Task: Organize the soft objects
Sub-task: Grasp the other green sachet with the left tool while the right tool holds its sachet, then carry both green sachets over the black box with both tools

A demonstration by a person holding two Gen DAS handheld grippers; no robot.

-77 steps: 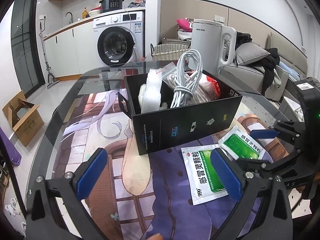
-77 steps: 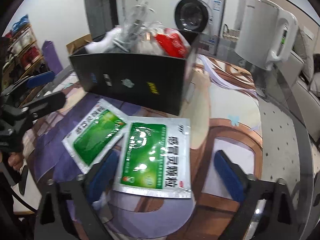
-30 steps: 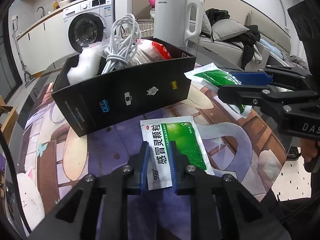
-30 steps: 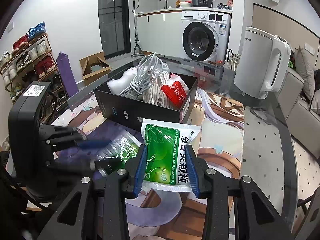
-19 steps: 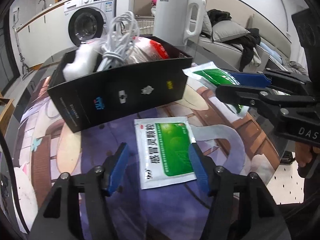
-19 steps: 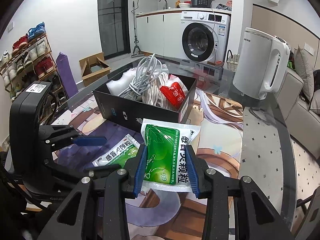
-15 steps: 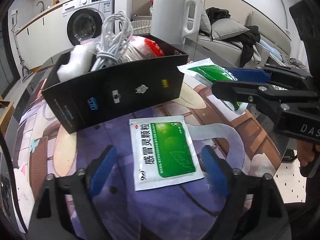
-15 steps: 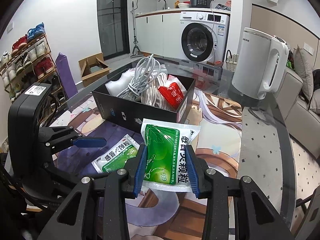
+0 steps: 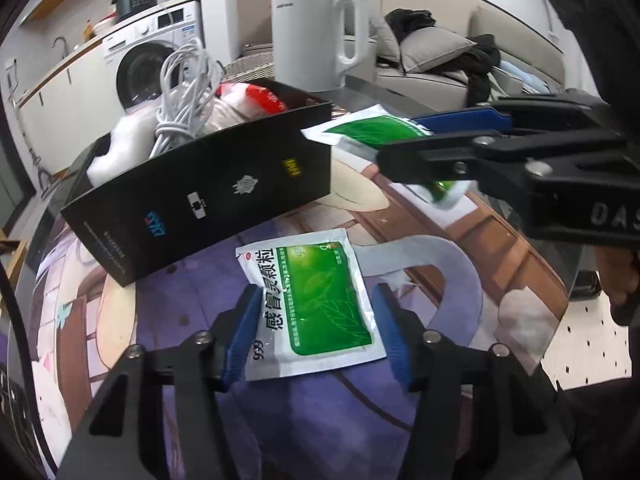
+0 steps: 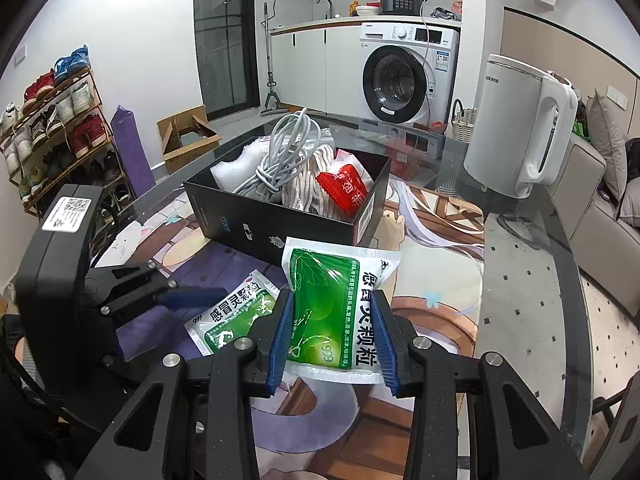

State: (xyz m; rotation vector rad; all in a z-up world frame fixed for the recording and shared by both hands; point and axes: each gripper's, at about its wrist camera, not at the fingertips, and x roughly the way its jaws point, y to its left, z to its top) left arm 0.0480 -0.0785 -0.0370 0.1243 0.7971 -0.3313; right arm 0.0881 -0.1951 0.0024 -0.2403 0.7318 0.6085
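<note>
A green and white medicine sachet point(image 9: 312, 298) lies flat on the printed table mat, just in front of the black box point(image 9: 208, 196). My left gripper point(image 9: 316, 322) is open, its blue pads on either side of that sachet's near end. My right gripper point(image 10: 330, 332) is shut on a second green sachet point(image 10: 340, 312) and holds it above the mat, near the box's front right corner; it also shows in the left wrist view point(image 9: 380, 132). The box point(image 10: 280, 224) holds a white cable bundle point(image 10: 284, 152), white foam, striped cloth and a red packet point(image 10: 348, 188).
A white electric kettle point(image 10: 520, 136) stands on the glass table behind and to the right of the box. The table's edge point(image 10: 568, 320) runs along the right. A washing machine, shoe rack and cardboard box stand in the room beyond.
My left gripper opened off the sachet on the mat, then narrowed around its near end. My right gripper kept its sachet lifted and barely moved.
</note>
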